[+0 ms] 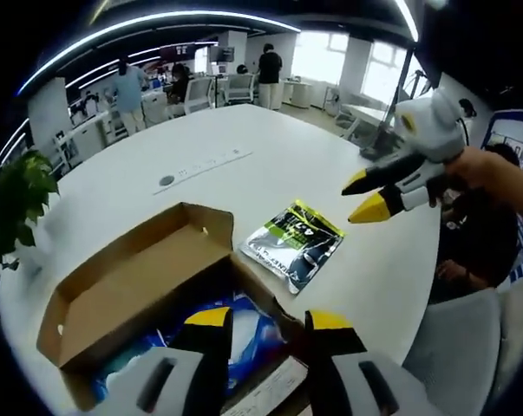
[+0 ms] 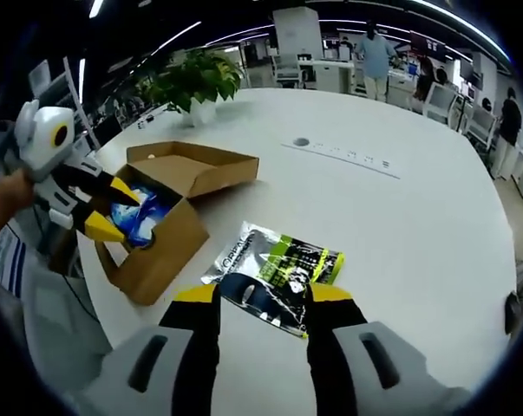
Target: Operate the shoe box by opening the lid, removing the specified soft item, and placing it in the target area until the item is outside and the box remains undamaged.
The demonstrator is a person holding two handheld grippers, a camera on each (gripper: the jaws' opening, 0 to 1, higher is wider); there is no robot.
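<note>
- Left gripper view: my left gripper point(image 1: 268, 334) rises at 6 o'clock, its yellow-tipped jaws apart with nothing between them, hanging over the open shoe box point(image 1: 135, 290).
- The brown cardboard lid point(image 1: 122, 260) is folded back toward 9 o'clock; blue plastic-wrapped contents point(image 1: 244, 334) lie inside the box, just behind my jaw tips.
- The soft item, a glossy black, green and yellow pouch point(image 1: 293, 243), lies flat on the white table point(image 1: 244, 147), just beside the box at 1 o'clock from it.
- My right gripper point(image 1: 374, 195) comes in at 3 o'clock, held in my hand point(image 1: 480, 169), above the table and apart from the pouch.
- Right gripper view: my right gripper point(image 2: 263, 299) rises at 6 o'clock, jaws spread and empty, tips over the near edge of the pouch point(image 2: 283, 273).
- The shoe box point(image 2: 161, 234) sits at 9 o'clock, lid point(image 2: 196, 169) open, blue contents point(image 2: 142, 217) showing.
- My left gripper point(image 2: 114, 208) points into the box opening, jaws parted.
- A potted plant point(image 2: 192, 82) stands at 11 o'clock.
</note>
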